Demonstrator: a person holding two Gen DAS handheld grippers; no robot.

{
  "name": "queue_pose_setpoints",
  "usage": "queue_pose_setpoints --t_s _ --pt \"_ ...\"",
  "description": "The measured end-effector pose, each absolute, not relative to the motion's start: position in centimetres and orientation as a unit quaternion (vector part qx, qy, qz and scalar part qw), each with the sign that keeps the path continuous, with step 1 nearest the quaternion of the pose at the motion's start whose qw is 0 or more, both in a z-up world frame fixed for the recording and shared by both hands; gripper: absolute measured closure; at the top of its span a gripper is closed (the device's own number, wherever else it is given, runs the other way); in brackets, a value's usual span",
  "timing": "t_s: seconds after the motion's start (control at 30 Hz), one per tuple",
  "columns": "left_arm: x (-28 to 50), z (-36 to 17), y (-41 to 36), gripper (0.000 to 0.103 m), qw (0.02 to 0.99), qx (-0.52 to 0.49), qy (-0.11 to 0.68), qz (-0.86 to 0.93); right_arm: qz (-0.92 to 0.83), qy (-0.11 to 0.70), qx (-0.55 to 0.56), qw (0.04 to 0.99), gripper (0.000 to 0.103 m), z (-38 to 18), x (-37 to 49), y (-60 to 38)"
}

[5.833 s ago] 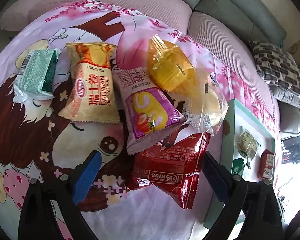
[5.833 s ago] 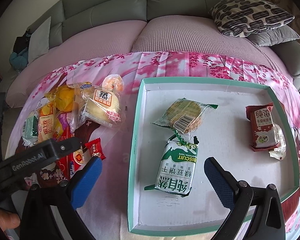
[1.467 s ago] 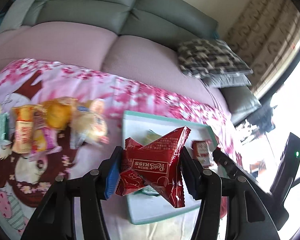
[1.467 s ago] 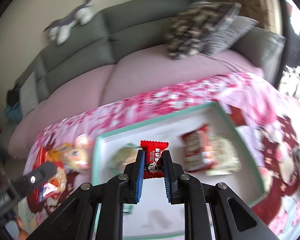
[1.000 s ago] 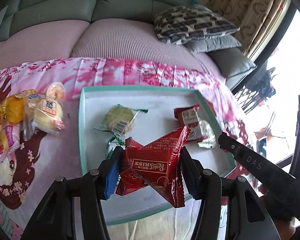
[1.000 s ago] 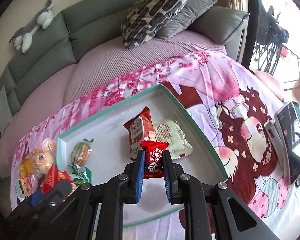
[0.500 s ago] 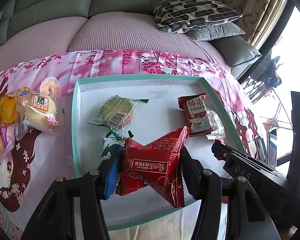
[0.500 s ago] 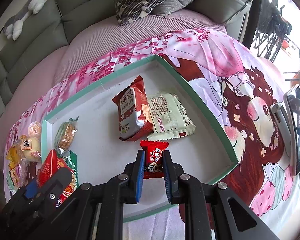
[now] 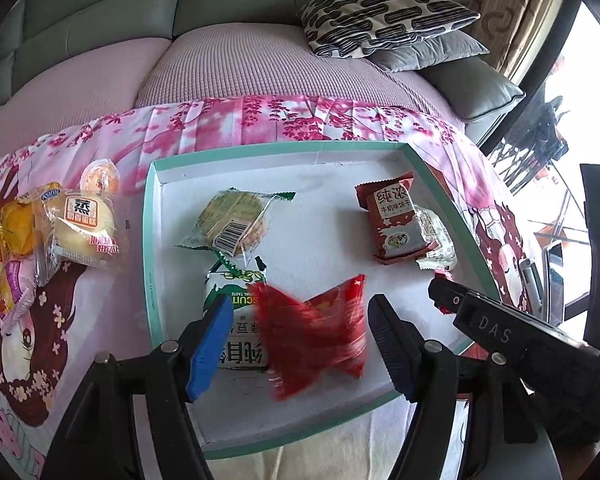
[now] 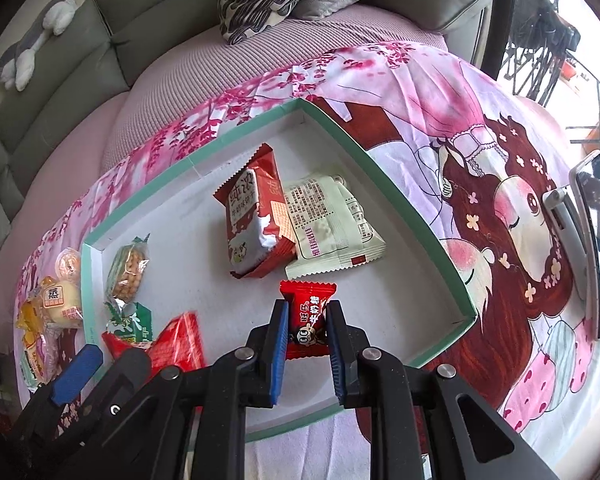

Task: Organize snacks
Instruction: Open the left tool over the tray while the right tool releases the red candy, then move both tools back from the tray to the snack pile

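Left gripper (image 9: 298, 330), lower centre of frame, has just been opening; its pads are standing clear of the blurred red snack bag (image 9: 314, 330), which is lying crosswise between them over the white tray (image 9: 332, 204). Right gripper (image 10: 307, 332) is clamping a small red candy packet (image 10: 308, 320), long axis pointing up-frame, above the tray's near edge.

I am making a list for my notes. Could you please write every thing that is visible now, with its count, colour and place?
tray: 1, white with green rim, on the pink cloth
packets in tray: 4, lying flat; round green biscuit, green-white pack, dark red pack, pale pack
red bag: 1, blurred, between the open left pads
small red candy: 1, in the right gripper
snack pile: several, yellow and pink, left of the tray
patterned pillow: 1, black-white, on the sofa
left gripper: jaws just opened
right gripper: shut on candy
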State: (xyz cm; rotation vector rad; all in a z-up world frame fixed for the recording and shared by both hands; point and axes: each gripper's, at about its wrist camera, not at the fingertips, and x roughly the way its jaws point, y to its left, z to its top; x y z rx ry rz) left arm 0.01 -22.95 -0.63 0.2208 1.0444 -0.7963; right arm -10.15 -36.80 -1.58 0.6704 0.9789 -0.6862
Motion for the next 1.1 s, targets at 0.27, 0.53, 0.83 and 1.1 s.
queue_pose_setpoints --t_s 0.27,0.53,0.83,1.1 --pt "0.2 -0.1 -22.4 0.022 0.797 0.103 0.474 -0.360 -0.322 0.441 0.326 0.771 0.035 -1.4 -10.7 -37.2" --pt "2.2 0.3 -20.2 0.022 0.826 0.070 0.470 -0.304 -0.311 0.437 0.338 0.774 0.025 -1.5 -10.7 -37.4" --pt "5.1 -0.2 -16.3 0.000 0.870 0.048 0.456 -0.183 -0.307 0.426 0.336 0.782 0.003 -1.3 -10.7 -37.5" --pt "7.1 -0.6 -13.2 0.000 0.894 0.041 0.436 -0.092 -0.297 0.411 0.327 0.797 0.000 -0.8 -10.5 -37.6"
